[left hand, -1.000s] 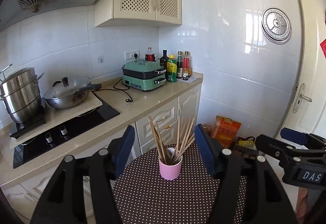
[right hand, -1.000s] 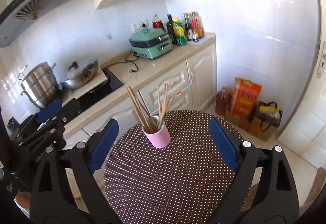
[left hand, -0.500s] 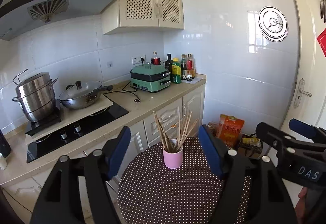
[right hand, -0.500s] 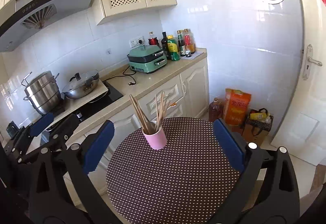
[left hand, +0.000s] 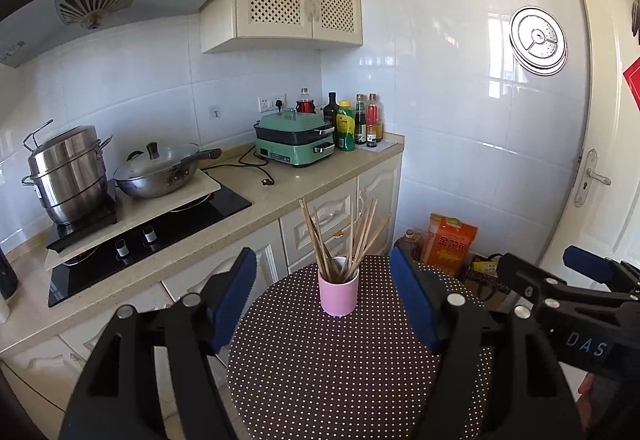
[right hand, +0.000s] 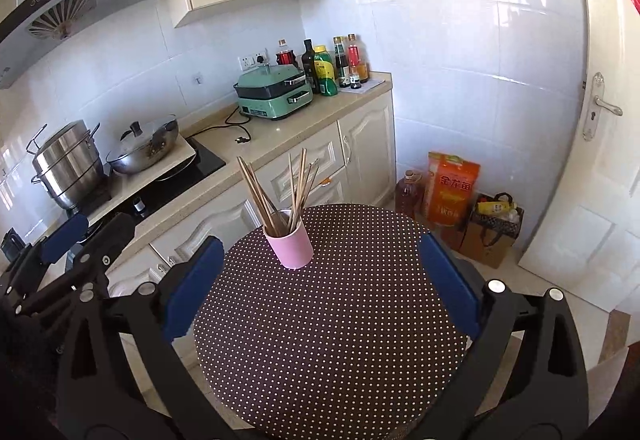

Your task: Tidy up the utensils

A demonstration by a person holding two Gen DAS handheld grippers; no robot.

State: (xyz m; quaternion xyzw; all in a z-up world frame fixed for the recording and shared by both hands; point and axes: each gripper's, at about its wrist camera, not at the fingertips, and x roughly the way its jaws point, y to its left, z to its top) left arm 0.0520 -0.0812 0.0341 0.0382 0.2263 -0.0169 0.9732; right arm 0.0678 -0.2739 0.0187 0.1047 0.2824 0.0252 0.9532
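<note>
Pink cup of chopsticks stood upright near the far edge of the dotted round bench. Left tool and right tool had just widened, jaws apart, nothing between them, both short of the cup.

White letters "DAS" on the black body of the right gripper; Chinese characters "金龙鱼" on the orange rice bag.
</note>
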